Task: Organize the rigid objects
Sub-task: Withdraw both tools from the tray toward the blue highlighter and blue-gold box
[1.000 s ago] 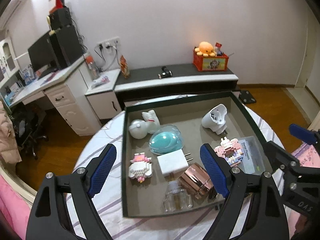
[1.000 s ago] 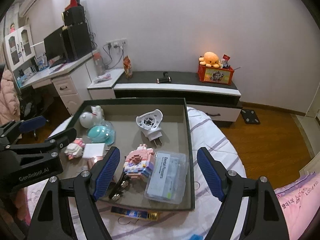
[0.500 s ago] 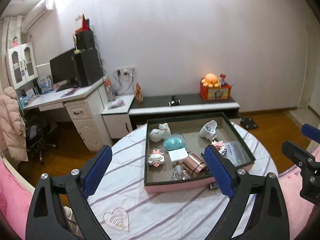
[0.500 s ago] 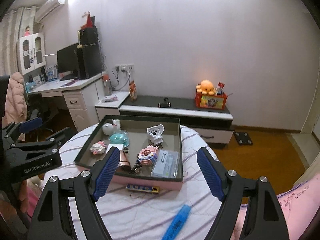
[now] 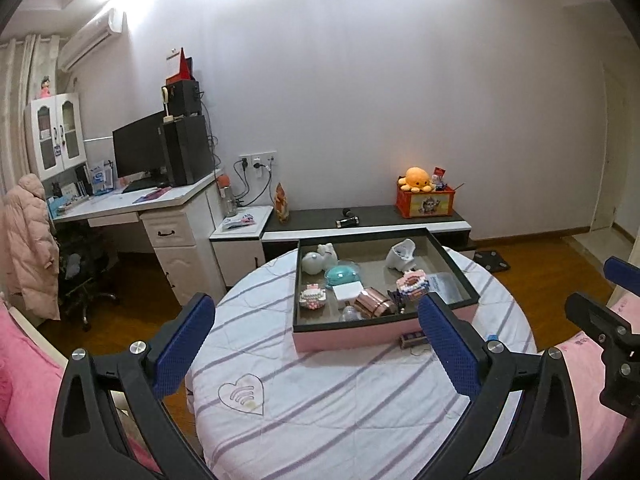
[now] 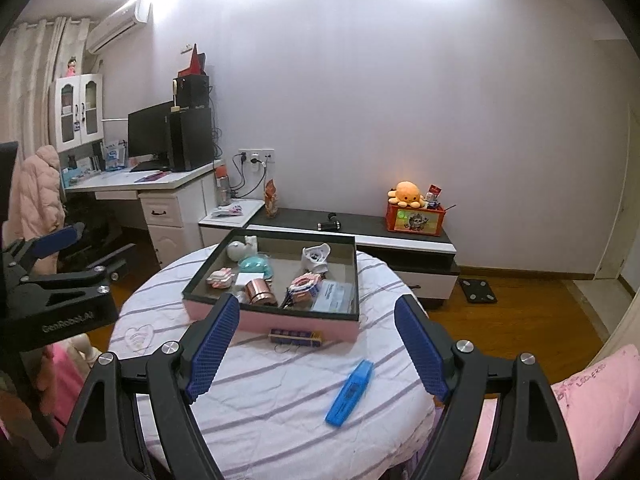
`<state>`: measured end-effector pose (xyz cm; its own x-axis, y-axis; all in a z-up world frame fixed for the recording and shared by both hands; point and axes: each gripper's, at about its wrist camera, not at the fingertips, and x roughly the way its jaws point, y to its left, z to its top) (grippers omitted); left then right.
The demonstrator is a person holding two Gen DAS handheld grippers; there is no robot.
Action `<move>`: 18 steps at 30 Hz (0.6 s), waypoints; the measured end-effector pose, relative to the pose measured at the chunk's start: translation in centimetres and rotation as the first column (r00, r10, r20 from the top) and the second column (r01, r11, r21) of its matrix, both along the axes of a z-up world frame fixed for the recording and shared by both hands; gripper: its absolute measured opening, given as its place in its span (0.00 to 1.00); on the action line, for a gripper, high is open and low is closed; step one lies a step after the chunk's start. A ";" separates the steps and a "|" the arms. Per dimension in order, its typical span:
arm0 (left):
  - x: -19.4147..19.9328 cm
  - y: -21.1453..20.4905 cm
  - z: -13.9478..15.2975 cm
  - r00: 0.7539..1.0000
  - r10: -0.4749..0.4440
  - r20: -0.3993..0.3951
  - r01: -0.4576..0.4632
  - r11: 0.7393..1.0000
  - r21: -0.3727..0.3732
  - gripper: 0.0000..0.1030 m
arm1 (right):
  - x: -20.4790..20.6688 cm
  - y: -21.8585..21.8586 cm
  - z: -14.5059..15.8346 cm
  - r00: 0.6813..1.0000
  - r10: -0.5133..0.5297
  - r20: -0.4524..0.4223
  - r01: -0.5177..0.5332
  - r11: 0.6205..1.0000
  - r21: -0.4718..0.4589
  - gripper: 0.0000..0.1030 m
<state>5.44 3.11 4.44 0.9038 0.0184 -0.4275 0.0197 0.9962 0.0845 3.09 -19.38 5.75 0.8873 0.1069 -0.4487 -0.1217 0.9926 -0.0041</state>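
Claws hang wide above a round surface (image 5: 360, 408) draped in striped white cloth: the left claw (image 5: 316, 344) has its blue-padded jaws opening with nothing between them, and the right claw (image 6: 316, 348) stands parted and empty as well. Just beyond the right claw, a blue marker-like item (image 6: 350, 393) lies alone on the cloth, well short of the pink-sided tray (image 6: 288, 322) with its dark rim. A small dark bar-shaped item (image 6: 295, 336) rests on the cloth against the tray's near wall. Inside the tray sit the rigid objects: a copper-coloured case (image 5: 374, 302), a white block (image 5: 347, 291), a teal dome (image 5: 340, 276), a white rabbit figure (image 5: 318, 258), a white plug-like piece (image 5: 402, 254), two pink-and-white brick models (image 5: 412, 285), and a clear flat box (image 6: 334, 296) at the tray's right side. Behind the surface run a low dark-topped cabinet (image 5: 372, 222) carrying an orange plush (image 5: 416, 179) on a red box, and, to the left, a white desk (image 5: 132, 204) with a monitor (image 5: 138, 150). Pink bedding (image 6: 592, 408) edges the lower corners of both views.
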 end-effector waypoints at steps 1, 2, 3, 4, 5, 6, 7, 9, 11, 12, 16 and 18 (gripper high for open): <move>-0.1 -0.1 0.1 1.000 -0.002 0.001 0.002 1.000 -0.001 1.00 | -0.3 0.0 0.0 1.000 -0.005 0.004 0.005 1.000 -0.002 0.79; -0.2 -0.3 0.1 1.000 -0.004 0.005 0.004 1.000 0.000 1.00 | -0.5 -0.1 0.1 1.000 -0.009 0.010 0.009 1.000 -0.005 0.79; -0.4 -0.5 0.1 1.000 -0.005 0.008 0.005 1.000 0.001 1.00 | -0.7 -0.2 0.2 1.000 -0.014 0.016 0.014 1.000 -0.007 0.79; -0.4 -0.6 0.2 1.000 -0.007 0.010 0.007 1.000 0.003 1.00 | -0.9 -0.2 0.2 1.000 -0.018 0.020 0.019 1.000 -0.006 0.79; -0.5 -0.8 0.2 1.000 -0.013 0.010 0.013 1.000 0.005 1.00 | -0.9 -0.5 0.2 0.999 -0.025 0.022 0.025 1.000 -0.001 0.79; -0.5 -1.0 0.1 1.000 -0.017 0.009 0.017 1.000 0.005 1.00 | -0.9 -0.7 0.3 0.999 -0.030 0.021 0.029 1.000 0.004 0.79; -0.4 -1.2 0.0 1.000 -0.020 0.006 0.020 1.000 0.006 1.00 | -0.9 -0.9 0.2 0.999 -0.035 0.018 0.035 0.999 0.007 0.79; -0.4 -1.4 -0.2 1.000 -0.026 0.001 0.026 1.000 0.007 1.00 | -0.8 -1.4 0.0 0.999 -0.053 0.007 0.053 0.999 0.008 0.80; -0.1 -1.7 -0.7 0.999 -0.032 -0.016 0.032 0.999 0.010 1.00 | -0.2 -2.0 -0.6 0.997 -0.076 -0.018 0.076 0.997 0.010 0.80; 0.2 -2.0 -1.1 0.999 -0.036 -0.025 0.036 0.999 0.013 1.00 | 0.0 -2.2 -0.9 0.996 -0.080 -0.029 0.081 0.997 0.011 0.80; 1.6 -3.1 -2.9 0.994 -0.050 -0.094 0.053 0.998 0.024 1.00 | 1.0 -3.2 -2.9 0.989 -0.104 -0.104 0.105 0.994 0.007 0.80; 2.4 -3.7 -3.9 0.990 -0.058 -0.125 0.062 0.998 0.028 1.00 | 1.7 -3.7 -4.1 0.983 -0.112 -0.145 0.114 0.993 0.006 0.80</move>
